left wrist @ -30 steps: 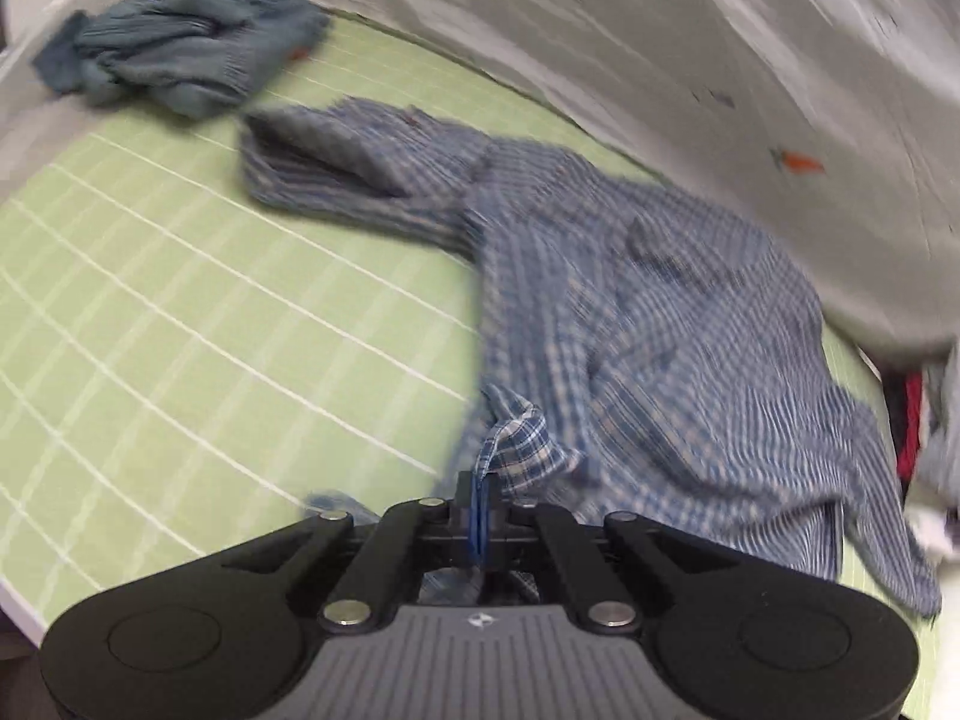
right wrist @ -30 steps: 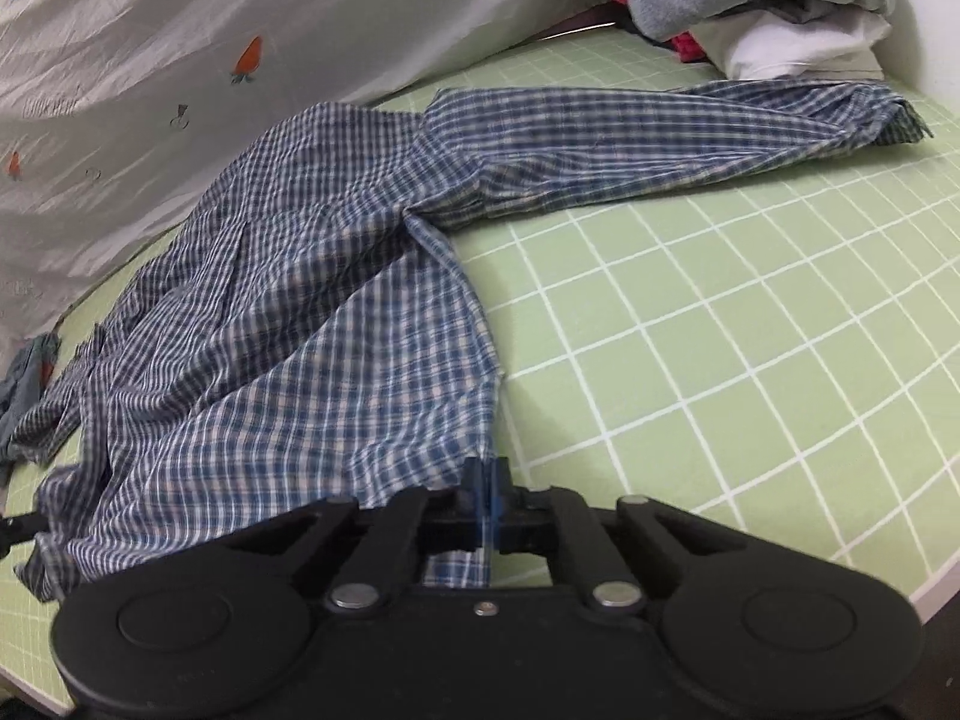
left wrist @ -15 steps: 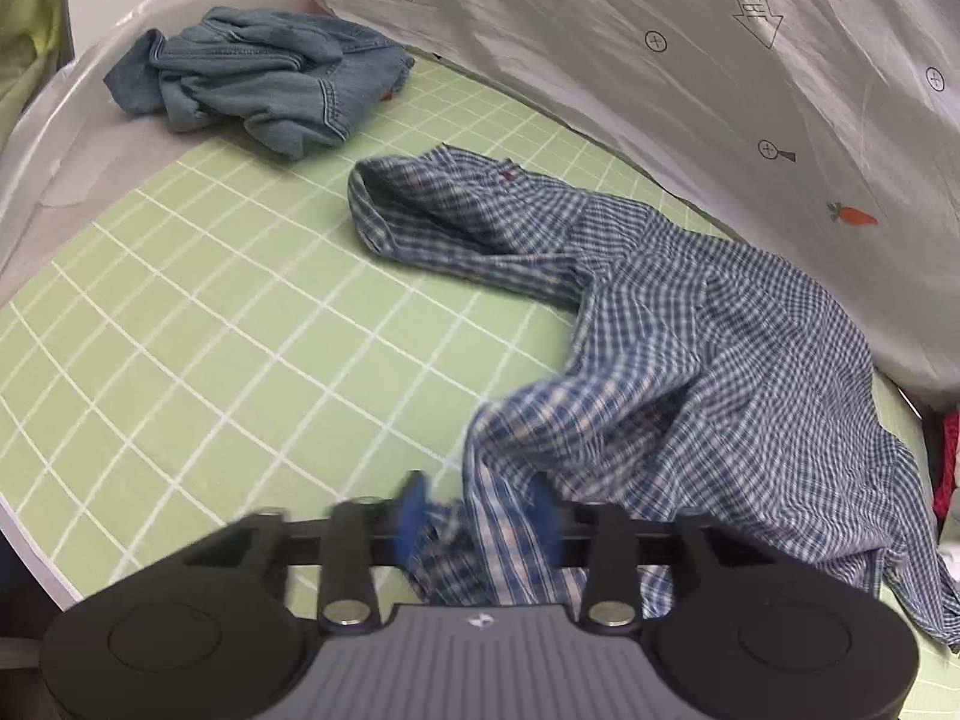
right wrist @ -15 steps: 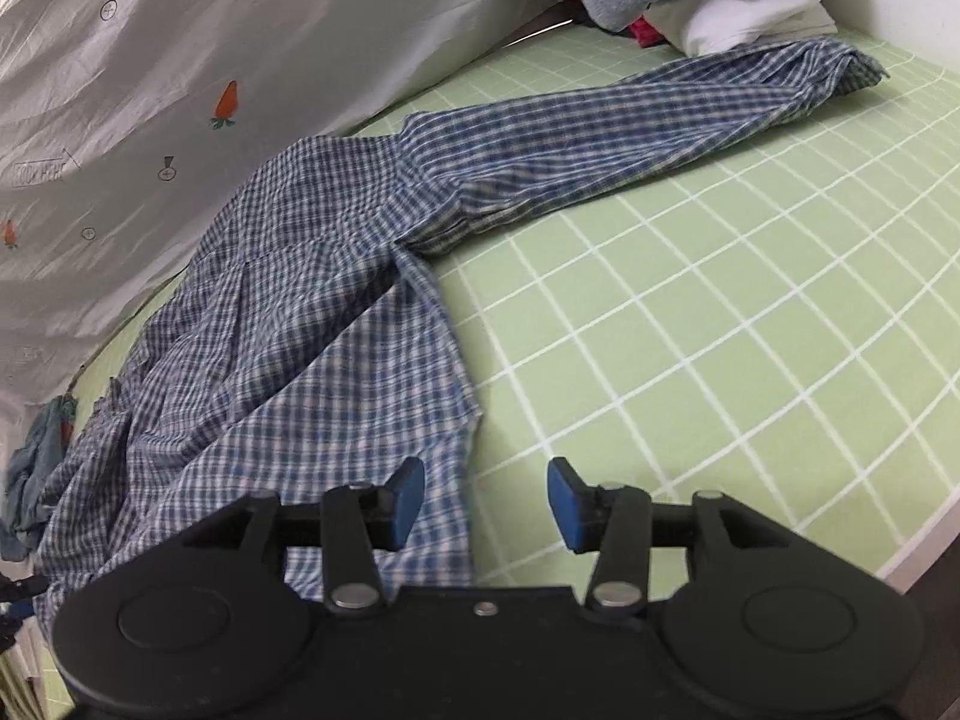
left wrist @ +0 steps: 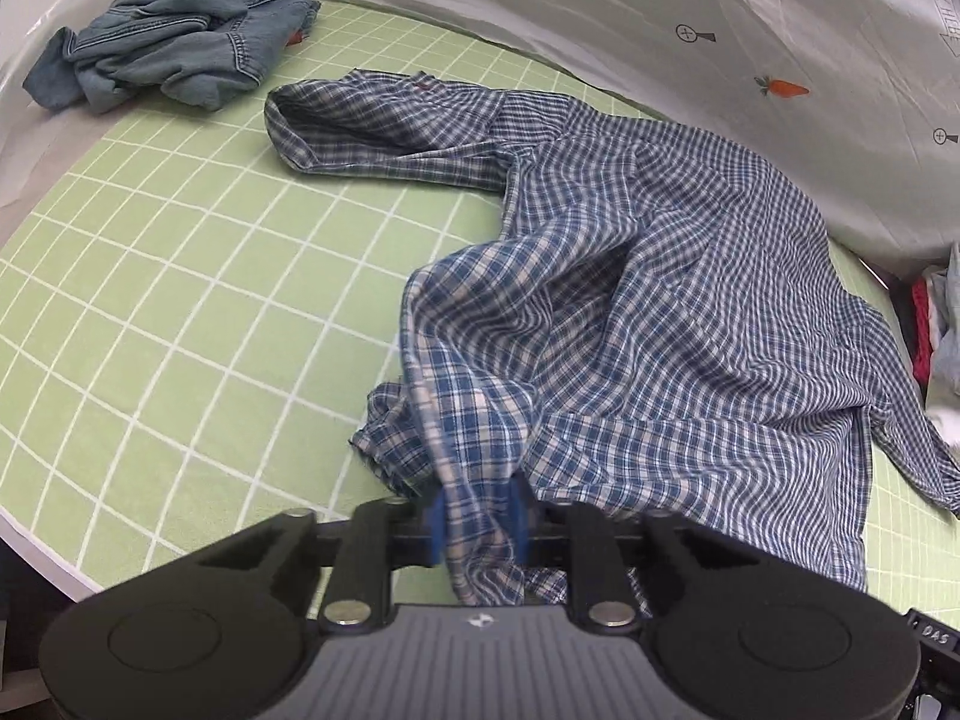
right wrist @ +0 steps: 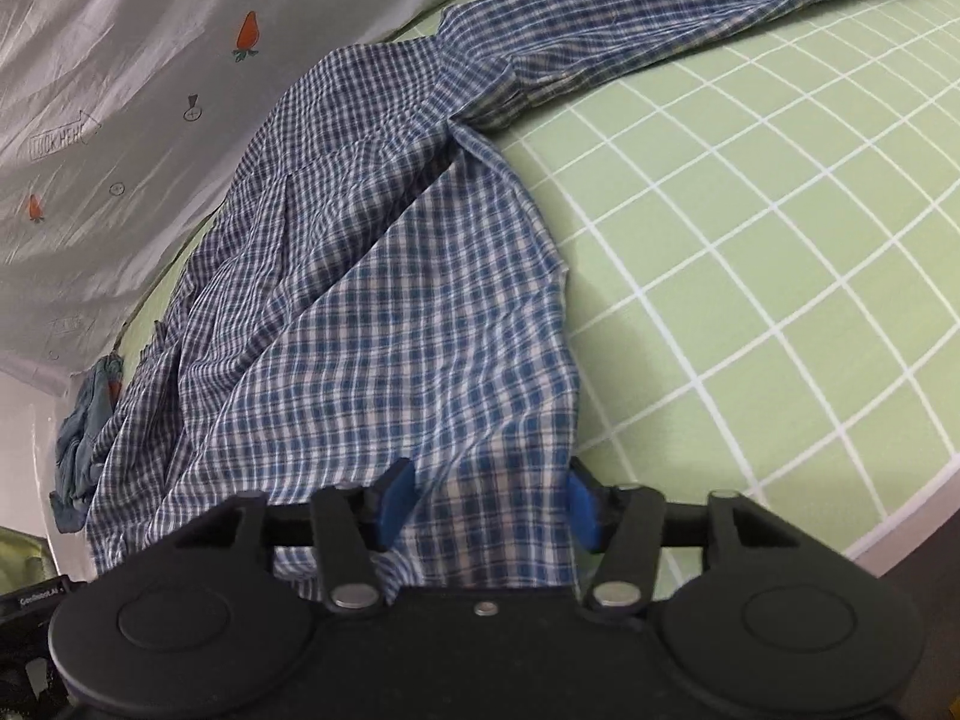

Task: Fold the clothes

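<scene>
A blue and white checked shirt (left wrist: 660,276) lies spread on a green gridded mat (left wrist: 180,276). In the left wrist view its hem is bunched up and rises between the blue pads of my left gripper (left wrist: 477,519), whose jaws stand part open around the cloth. In the right wrist view the shirt (right wrist: 384,276) lies flatter, one sleeve stretched to the far right. My right gripper (right wrist: 489,504) is wide open, with the shirt's near hem lying between its fingers.
A crumpled denim garment (left wrist: 174,54) lies at the mat's far left; it also shows in the right wrist view (right wrist: 84,420). A white printed sheet (left wrist: 720,30) backs the mat. More clothes (left wrist: 936,324) sit at the far right. The mat's near edge drops off.
Both grippers were shut on the shirt hem a second ago and have since opened. The right has widened further. The hem has slackened and bunched at the left gripper.
</scene>
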